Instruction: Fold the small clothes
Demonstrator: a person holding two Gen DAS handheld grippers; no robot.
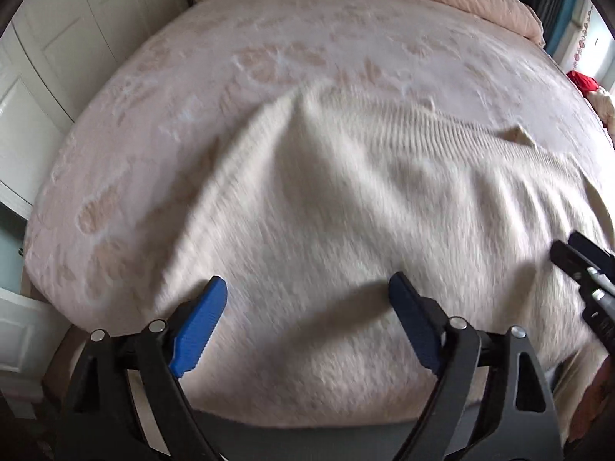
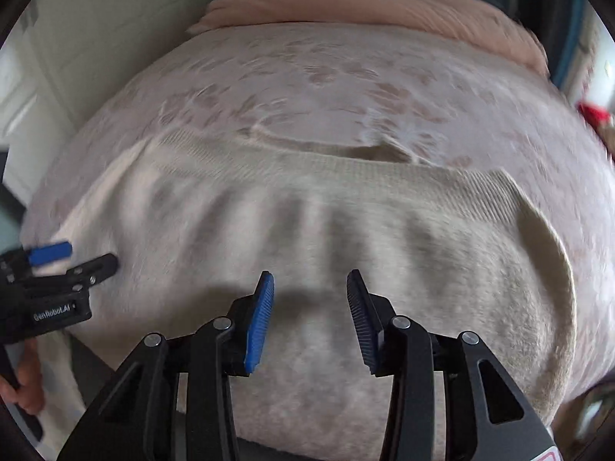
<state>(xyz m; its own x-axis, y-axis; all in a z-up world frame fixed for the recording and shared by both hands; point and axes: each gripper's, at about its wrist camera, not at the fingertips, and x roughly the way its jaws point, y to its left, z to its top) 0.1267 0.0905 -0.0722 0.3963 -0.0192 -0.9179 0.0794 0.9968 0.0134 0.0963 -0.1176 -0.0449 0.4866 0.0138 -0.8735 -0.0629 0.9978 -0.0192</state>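
We list one cream knit sweater spread on the bed; left tongs gape wide, right tongs part-open, both empty.

Motion blur is smearing the cream sweater across the middle of both frames, its lower part is running off the bottom edge behind the black gripper arms, and a red thing at the right edge is being cut off.
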